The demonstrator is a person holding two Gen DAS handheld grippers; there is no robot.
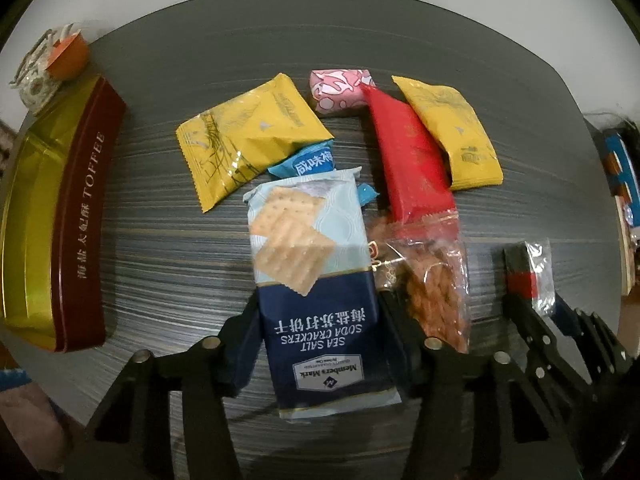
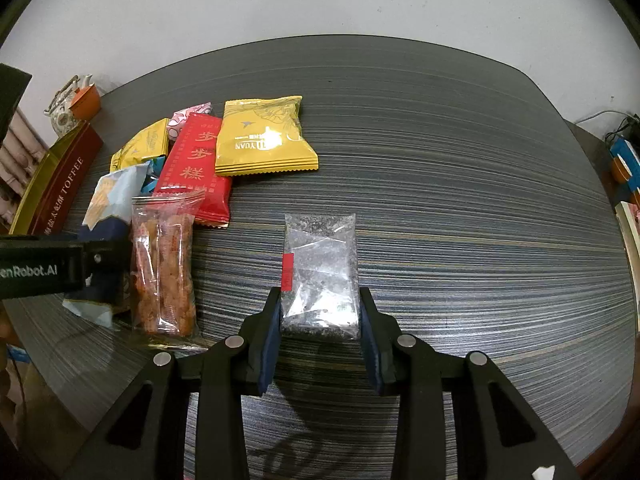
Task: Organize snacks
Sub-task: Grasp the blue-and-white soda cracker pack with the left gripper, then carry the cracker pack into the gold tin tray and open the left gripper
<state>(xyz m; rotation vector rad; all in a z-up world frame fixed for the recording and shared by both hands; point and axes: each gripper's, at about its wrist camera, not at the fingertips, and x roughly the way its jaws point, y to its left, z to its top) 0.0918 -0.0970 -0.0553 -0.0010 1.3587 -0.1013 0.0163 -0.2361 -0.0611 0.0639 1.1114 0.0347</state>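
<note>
Snacks lie heaped at twelve o'clock on the worktop [image 2: 460, 168]. My left tongs [image 1: 320, 322] clench the cracker pack [image 1: 316, 280]; my right tongs [image 2: 320, 312] straddle the clear packet [image 2: 320, 272], apparently unsqueezed. I'd lift gently toward the toffee tin [image 1: 76, 216] at nine o'clock.

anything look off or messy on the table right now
Nothing is spilled or torn. The snacks lie in a loose overlapping heap: the red packet rests partly under a yellow packet, and the cracker pack covers a blue wrapper. The toffee tin sits open.
</note>
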